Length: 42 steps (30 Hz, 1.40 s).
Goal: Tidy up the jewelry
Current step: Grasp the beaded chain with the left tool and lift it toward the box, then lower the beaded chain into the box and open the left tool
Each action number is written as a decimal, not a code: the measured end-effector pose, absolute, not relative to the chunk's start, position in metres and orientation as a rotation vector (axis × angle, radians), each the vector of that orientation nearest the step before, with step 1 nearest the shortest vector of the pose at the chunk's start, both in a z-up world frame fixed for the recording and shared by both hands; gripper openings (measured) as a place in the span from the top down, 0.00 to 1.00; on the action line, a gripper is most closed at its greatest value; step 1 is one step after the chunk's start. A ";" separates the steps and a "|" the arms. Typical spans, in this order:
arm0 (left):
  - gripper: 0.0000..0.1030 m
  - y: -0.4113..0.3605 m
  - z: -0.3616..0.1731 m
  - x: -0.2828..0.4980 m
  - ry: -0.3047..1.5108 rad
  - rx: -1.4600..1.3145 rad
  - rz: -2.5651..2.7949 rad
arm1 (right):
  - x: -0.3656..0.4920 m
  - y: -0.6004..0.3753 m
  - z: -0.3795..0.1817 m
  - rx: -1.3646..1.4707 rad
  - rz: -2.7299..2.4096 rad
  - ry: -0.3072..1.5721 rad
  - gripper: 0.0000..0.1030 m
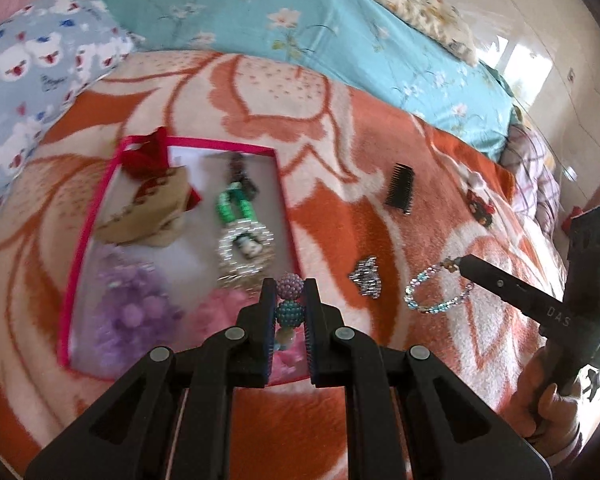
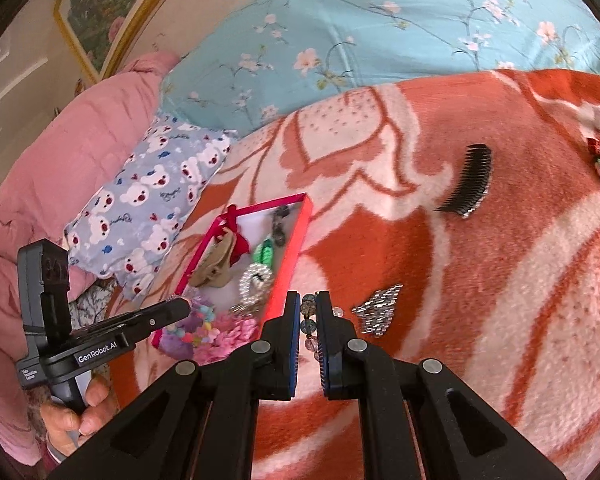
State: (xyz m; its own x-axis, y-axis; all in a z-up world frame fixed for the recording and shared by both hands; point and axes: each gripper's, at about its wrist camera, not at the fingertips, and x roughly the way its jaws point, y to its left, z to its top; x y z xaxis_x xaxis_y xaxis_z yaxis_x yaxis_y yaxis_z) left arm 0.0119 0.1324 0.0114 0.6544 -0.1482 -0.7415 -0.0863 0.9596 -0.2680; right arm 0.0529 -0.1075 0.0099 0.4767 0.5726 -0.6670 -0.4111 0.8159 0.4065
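A shallow box with a pink rim (image 1: 85,236) lies on the orange blanket and holds a tan pouch (image 1: 148,208), a green and silver pendant (image 1: 242,236), purple pieces (image 1: 132,308) and pink pieces. My left gripper (image 1: 287,292) is shut on a string of big purple and teal beaded balls (image 1: 289,300) over the box's near right corner. My right gripper (image 2: 308,308) is shut on a clear blue bead bracelet (image 1: 432,292), right of the box; the bracelet's beads show between its fingers (image 2: 309,312). The box also shows in the right wrist view (image 2: 288,264).
A silver beaded clip (image 1: 366,276) lies between box and bracelet, also in the right wrist view (image 2: 378,308). A black hair comb (image 1: 398,188) and a red-black ornament (image 1: 480,206) lie farther back. Pillows and a blue quilt (image 1: 260,12) sit behind.
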 end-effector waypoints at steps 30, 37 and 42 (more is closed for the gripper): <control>0.90 0.234 0.001 -0.034 0.831 -0.389 0.162 | 0.050 0.012 0.012 0.145 0.825 0.901 0.93; 0.90 0.243 -0.010 -0.023 0.841 -0.391 0.185 | 0.063 0.042 -0.015 0.149 0.842 0.949 0.93; 0.90 0.245 -0.033 -0.013 0.882 -0.404 0.197 | 0.079 0.040 -0.048 0.139 0.776 1.002 0.93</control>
State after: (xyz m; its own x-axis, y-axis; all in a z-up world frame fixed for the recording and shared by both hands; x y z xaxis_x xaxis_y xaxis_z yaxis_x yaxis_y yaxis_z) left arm -0.0127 0.2449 -0.0327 0.6241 0.0024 -0.7814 -0.3304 0.9070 -0.2611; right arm 0.0794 0.0401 -0.0478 0.2999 0.6432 -0.7045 -0.5216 0.7289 0.4434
